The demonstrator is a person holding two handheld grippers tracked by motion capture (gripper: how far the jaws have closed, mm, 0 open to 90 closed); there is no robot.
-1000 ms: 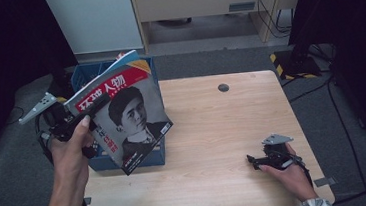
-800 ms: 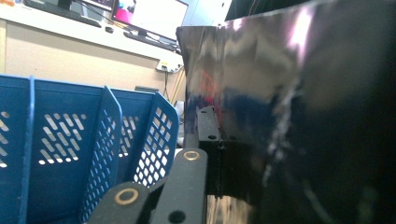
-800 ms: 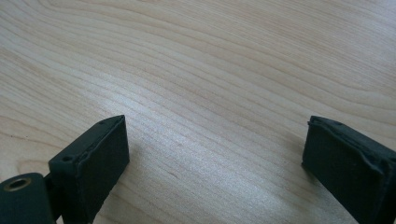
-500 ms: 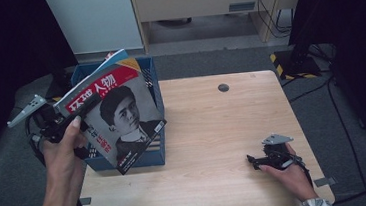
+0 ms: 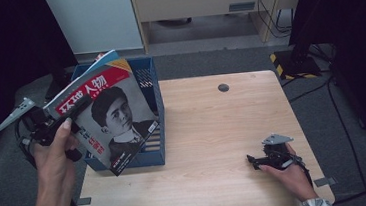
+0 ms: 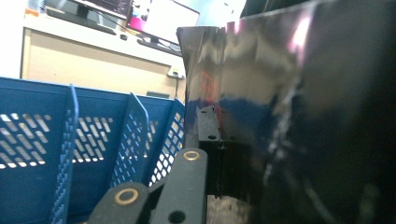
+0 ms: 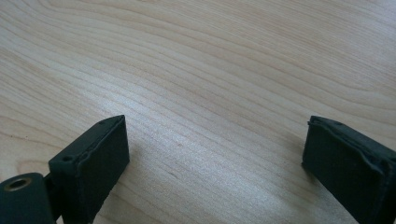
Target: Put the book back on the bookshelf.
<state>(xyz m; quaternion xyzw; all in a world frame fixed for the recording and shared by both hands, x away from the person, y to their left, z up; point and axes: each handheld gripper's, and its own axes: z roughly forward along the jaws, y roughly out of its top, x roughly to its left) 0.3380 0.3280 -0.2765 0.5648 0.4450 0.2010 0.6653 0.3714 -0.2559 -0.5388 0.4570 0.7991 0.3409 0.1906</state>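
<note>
A magazine with a portrait and a red title band on its cover hangs tilted over the blue file box at the table's left edge. My left gripper is shut on the magazine's left edge, held by a hand just left of the box. In the left gripper view one black jaw presses against the glossy cover, with the box's perforated dividers to its left. My right gripper rests open on the wooden table near its front right corner. Bare wood shows between its pads.
A small black disc lies on the table's far side. Behind the table stand a white panel and a beige desk with cables. A yellow-black striped base sits on the floor at the right.
My left hand has shifted slightly to the left with the magazine in its grip. The right gripper has stayed where it was.
</note>
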